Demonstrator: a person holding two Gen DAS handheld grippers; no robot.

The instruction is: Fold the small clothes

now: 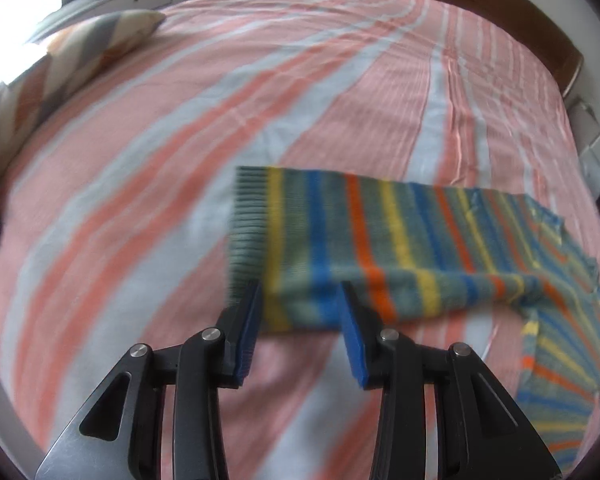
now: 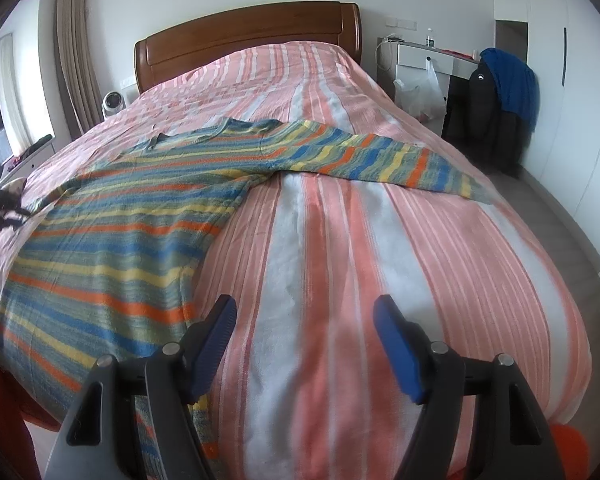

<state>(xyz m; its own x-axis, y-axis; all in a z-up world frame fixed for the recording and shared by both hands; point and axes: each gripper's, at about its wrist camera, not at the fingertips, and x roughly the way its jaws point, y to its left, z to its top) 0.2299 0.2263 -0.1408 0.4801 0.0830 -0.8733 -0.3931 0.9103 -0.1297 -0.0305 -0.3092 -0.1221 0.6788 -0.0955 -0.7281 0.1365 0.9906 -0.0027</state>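
A striped knit sweater (image 2: 112, 232) in blue, yellow, orange and grey-green lies spread on the bed, one sleeve (image 2: 380, 156) stretched out to the right. In the left wrist view its other sleeve (image 1: 340, 236) lies flat, the ribbed cuff pointing left. My left gripper (image 1: 300, 304) is open, its blue pads on either side of the sleeve's near edge by the cuff, holding nothing. My right gripper (image 2: 304, 320) is open and empty over bare bedspread, just right of the sweater's hem.
The bed has a pink and white striped bedspread (image 2: 340, 260) and a wooden headboard (image 2: 252, 36). A patterned pillow (image 1: 80, 52) lies at the left. A small fan (image 2: 112, 104), a white nightstand (image 2: 420, 64) and a chair with dark clothes (image 2: 500, 100) stand beside the bed.
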